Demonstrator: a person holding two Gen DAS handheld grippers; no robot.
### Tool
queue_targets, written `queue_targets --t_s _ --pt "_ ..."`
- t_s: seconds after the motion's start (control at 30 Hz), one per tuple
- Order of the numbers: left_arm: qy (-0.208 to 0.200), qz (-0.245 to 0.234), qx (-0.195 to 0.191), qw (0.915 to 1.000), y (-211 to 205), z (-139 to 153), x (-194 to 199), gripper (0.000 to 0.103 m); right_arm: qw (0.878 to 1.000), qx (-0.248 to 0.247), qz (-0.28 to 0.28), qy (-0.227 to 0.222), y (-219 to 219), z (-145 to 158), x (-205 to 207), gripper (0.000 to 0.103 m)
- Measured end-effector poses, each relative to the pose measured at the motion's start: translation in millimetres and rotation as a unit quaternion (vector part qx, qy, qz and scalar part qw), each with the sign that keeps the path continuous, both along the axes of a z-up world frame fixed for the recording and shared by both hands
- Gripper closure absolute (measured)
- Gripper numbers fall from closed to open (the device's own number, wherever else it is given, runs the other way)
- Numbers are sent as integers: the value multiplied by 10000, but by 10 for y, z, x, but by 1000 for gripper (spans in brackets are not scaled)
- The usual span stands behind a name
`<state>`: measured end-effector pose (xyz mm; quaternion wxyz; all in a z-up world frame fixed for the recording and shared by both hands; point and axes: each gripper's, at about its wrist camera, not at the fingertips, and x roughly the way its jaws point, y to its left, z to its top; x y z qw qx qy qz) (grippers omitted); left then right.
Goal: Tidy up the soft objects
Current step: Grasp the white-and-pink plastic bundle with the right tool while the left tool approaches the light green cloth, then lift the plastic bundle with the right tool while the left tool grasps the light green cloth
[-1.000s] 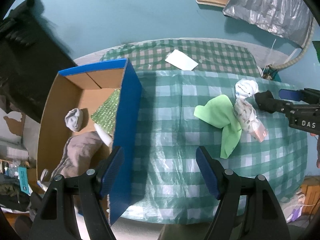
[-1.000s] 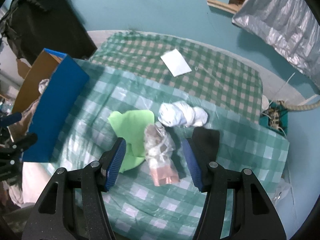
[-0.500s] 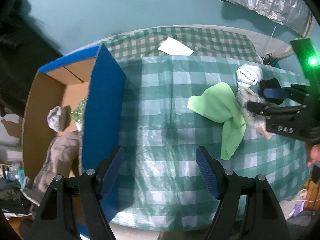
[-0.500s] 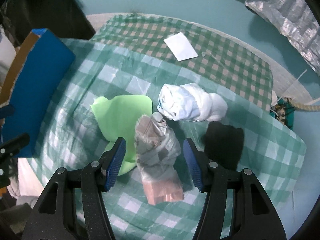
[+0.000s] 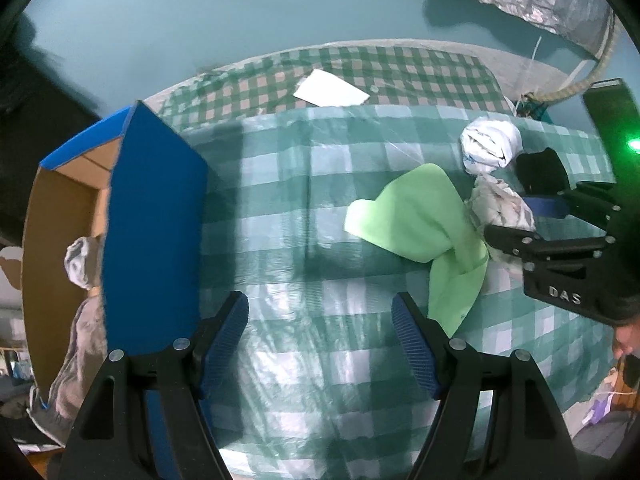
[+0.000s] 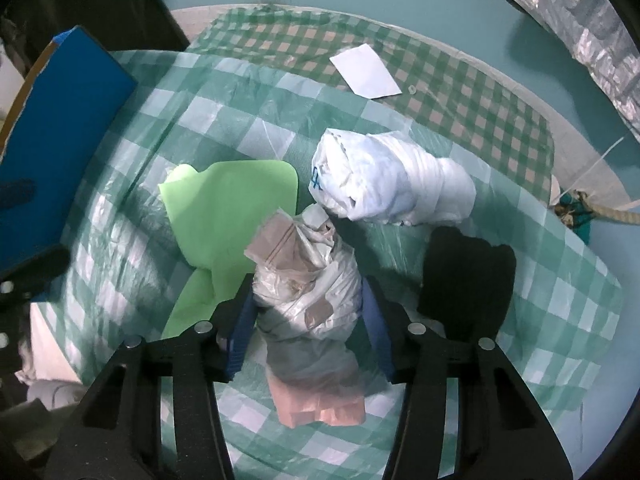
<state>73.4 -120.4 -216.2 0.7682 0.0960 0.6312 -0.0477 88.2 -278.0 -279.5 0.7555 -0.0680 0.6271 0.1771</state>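
A bagged grey-white cloth bundle (image 6: 308,300) lies on the green checked tablecloth (image 6: 224,128). My right gripper (image 6: 308,312) is open, its blue pads on either side of the bundle; it also shows in the left wrist view (image 5: 516,220). A light green cloth (image 6: 232,208) lies to the bundle's left, a white bagged bundle (image 6: 384,184) behind it, a black cloth (image 6: 468,276) to its right. My left gripper (image 5: 320,332) is open and empty above the tablecloth, left of the green cloth (image 5: 424,220). A blue cardboard box (image 5: 152,216) at the left holds grey clothes (image 5: 80,260).
A white paper (image 5: 332,90) lies on the far checked cloth. A silver foil sheet (image 6: 584,36) lies on the teal floor at the upper right. Cables and a rope (image 6: 588,208) lie beyond the table's right edge.
My right gripper has moved down and forward until its pads flank the bagged bundle. My left gripper has shifted right, away from the box.
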Motion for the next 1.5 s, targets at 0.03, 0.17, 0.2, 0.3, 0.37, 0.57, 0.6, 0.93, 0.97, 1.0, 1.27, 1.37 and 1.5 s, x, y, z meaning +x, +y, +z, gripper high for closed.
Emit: queue_targets --t_s 0.03,0.17,0.2,0.3,0.37,0.57,0.6,0.93,0.97,1.0,1.27,1.37,1.5 --pt "13 -23 -21 10000 -23 -8 6 27 10000 0 -25 17 -23 5 -17 54" --pt "-1 -201 -160 9997 -181 -20 38 21 9997 -34 -234 7 -172 69 -107 54" --pt "-7 -244 -188 9995 -222 -26 50 21 9995 1 -314 9 -231 85 -135 54" --pt "76 -403 -282 9988 -367 -67 102 21 9987 78 -500 26 -381 127 -225 54" --pt "127 -485 -311 9983 -464 -111 147 21 9983 80 -581 21 -454 142 -272 54" --pt "268 -631 -326 9971 -670 -254 273 20 9957 135 -916 97 -671 123 -364 54" --pt "300 -664 -320 9968 -703 -276 293 20 9952 142 -965 109 -702 114 -382 54" --pt "392 -857 -344 9950 -871 -383 333 17 9933 174 -1126 184 -829 82 -473 54" --pt "412 -848 -330 9950 -881 -401 337 17 9934 183 -1121 179 -830 81 -475 54" --pt "413 -840 -308 9951 -891 -414 335 17 9934 186 -1118 175 -832 79 -477 54" --pt "331 -737 -96 9967 -910 -537 306 17 9947 176 -1006 148 -763 79 -478 54" --pt "415 -714 66 9966 -895 -630 290 23 9954 157 -935 127 -732 89 -479 54" --pt "439 -620 -131 9970 -854 -618 293 35 9961 143 -870 78 -703 115 -476 54"
